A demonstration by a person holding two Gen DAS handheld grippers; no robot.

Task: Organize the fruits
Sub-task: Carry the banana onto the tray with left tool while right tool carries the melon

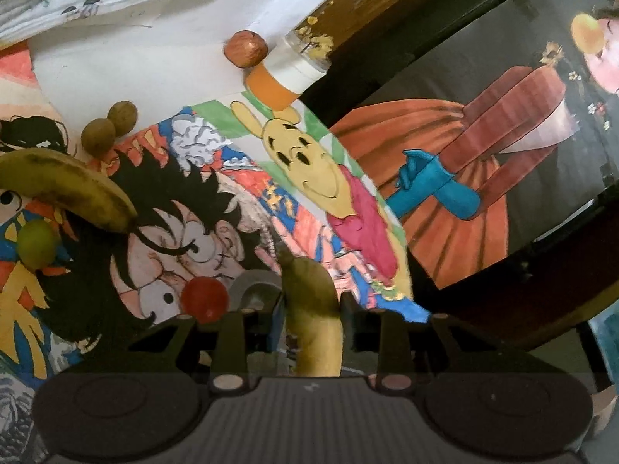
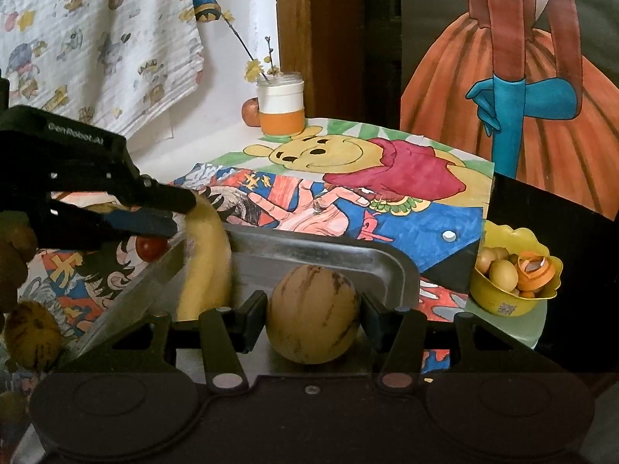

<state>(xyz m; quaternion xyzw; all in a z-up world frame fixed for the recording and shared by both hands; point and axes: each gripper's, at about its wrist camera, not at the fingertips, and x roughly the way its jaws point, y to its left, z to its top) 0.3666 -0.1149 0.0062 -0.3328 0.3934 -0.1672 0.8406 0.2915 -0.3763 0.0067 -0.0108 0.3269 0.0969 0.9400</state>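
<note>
Low in both frames, left gripper [image 1: 312, 305] clamped on banana [image 1: 314, 309], right gripper [image 2: 313, 315] clamped on round striped fruit [image 2: 312, 314] over metal tray [image 2: 329, 247]

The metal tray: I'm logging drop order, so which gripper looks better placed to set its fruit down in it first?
Right, probably. The right gripper already holds the round striped fruit over the metal tray floor, while the left gripper grips its banana up at the rim.
</note>
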